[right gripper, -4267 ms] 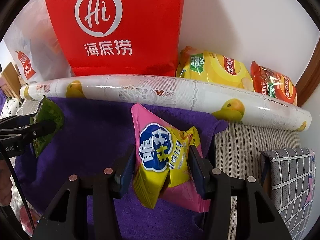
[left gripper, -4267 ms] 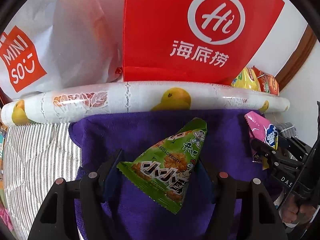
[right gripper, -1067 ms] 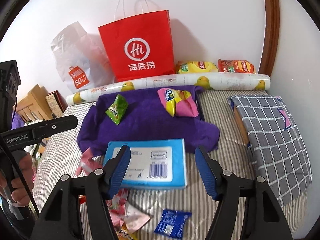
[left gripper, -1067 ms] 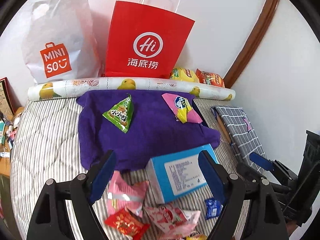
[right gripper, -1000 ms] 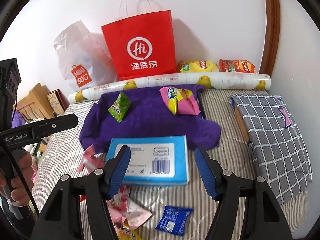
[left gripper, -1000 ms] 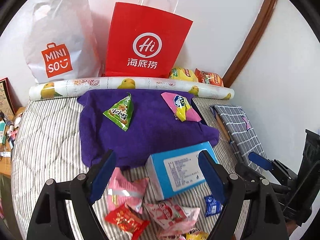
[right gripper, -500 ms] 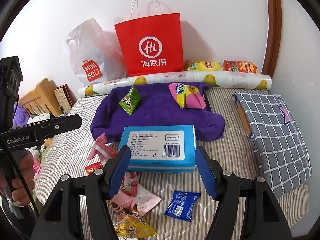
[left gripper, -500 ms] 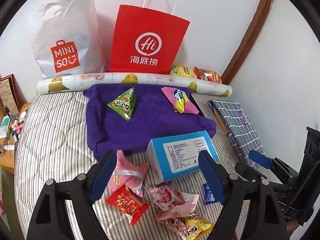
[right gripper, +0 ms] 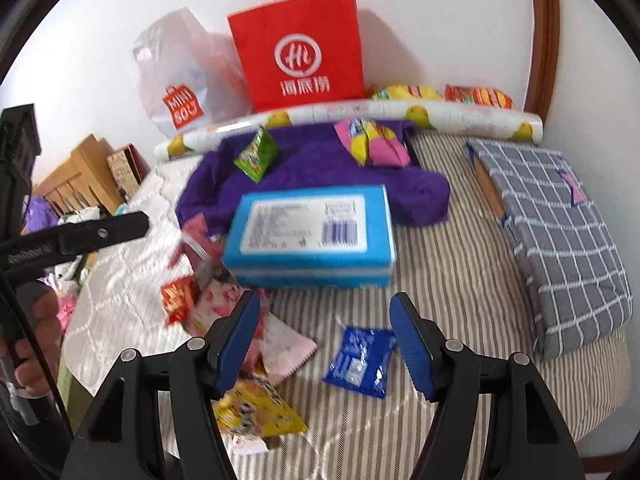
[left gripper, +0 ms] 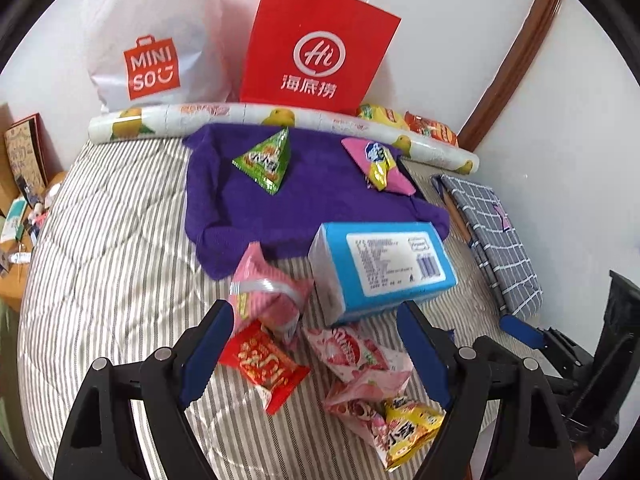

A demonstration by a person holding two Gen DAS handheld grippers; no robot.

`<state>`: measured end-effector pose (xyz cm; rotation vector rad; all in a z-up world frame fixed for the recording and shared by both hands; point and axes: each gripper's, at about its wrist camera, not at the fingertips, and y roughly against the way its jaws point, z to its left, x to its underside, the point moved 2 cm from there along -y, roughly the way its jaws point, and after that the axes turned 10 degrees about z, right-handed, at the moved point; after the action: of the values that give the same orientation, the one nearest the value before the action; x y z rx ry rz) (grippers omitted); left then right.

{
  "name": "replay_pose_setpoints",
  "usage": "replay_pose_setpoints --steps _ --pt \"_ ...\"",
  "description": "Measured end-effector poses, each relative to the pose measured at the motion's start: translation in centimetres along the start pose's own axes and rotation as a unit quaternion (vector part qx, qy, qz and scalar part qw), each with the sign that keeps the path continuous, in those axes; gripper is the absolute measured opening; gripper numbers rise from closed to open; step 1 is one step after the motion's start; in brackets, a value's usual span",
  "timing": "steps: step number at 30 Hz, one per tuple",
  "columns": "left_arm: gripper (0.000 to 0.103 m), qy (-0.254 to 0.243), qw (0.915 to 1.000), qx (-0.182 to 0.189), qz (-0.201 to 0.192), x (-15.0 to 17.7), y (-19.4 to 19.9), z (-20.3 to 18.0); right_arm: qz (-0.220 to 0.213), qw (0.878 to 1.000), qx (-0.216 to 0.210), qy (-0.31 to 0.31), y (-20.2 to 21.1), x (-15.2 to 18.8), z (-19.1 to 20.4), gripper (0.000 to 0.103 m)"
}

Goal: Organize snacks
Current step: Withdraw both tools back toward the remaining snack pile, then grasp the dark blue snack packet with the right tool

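Setting: a bed with a grey-and-white striped quilted cover (left gripper: pixel 112 240), set against a white wall.

Left claw (left gripper: pixel 312 354): jaws wide, nothing between the pads; poised over the loose pile.
Right claw (right gripper: pixel 324 340): jaws wide, empty.

Beneath the left claw: red foil snack packet with gold lettering (left gripper: pixel 262 364), pink pillow-shaped snack bag (left gripper: pixel 266 294), pink strawberry-print sachets (left gripper: pixel 358 360), yellow crinkled packet (left gripper: pixel 408 430).
Beneath the right claw: small blue foil sachet (right gripper: pixel 360 358), lying flat.
Beyond: blue rectangular cardboard box (left gripper: pixel 380 268), then a purple towel (left gripper: pixel 312 204) carrying a green triangular packet (left gripper: pixel 264 162) and a pink-and-yellow packet (left gripper: pixel 378 162).

Handling, judged: packets light, soft, slippery, crushable; pinch a sealed edge or corner. The box is stiff; grip across its narrow sides.
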<state>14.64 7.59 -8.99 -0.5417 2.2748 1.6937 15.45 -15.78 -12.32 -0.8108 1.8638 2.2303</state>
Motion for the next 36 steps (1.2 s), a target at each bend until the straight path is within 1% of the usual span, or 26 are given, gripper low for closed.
replay_pose_setpoints --steps 7,15,17,18,19,20,21,30,36 --pt "0.082 0.015 0.9998 -0.002 0.014 1.8 -1.2 1.5 0.047 0.999 0.001 -0.017 -3.6 2.1 -1.4 0.067" --pt "0.082 0.032 0.9993 -0.010 0.015 2.8 -1.5 3.3 0.077 0.997 -0.003 -0.020 -6.7 3.4 -1.6 0.067" --pt "0.082 0.035 0.9992 -0.013 0.013 3.0 -1.4 3.7 0.080 0.997 0.004 -0.018 -7.3 3.7 -1.7 0.064" --pt "0.082 0.037 0.9992 -0.013 0.012 3.0 -1.4 3.8 0.085 0.996 -0.001 -0.021 -7.6 3.8 -1.9 0.059" --pt "0.082 0.040 0.9991 -0.014 0.010 3.1 -1.3 4.0 0.090 0.996 -0.007 -0.027 -8.0 4.0 -2.2 0.056" --pt "0.082 0.041 0.9990 -0.014 0.010 3.1 -1.3 4.1 0.093 0.995 -0.011 -0.032 -8.2 4.1 -2.5 0.056" --pt "0.083 0.043 0.9990 -0.013 0.010 3.2 -1.4 4.2 0.080 0.996 -0.012 -0.030 -8.0 4.3 -2.6 0.055" --pt "0.083 0.046 0.9988 -0.011 0.013 4.1 -1.9 4.6 0.059 0.998 -0.003 -0.011 -8.1 4.5 -2.7 0.050" --pt "0.083 0.043 0.9989 -0.012 0.016 4.9 -2.9 4.4 0.042 0.999 0.002 -0.029 -7.3 4.6 -4.4 0.049"
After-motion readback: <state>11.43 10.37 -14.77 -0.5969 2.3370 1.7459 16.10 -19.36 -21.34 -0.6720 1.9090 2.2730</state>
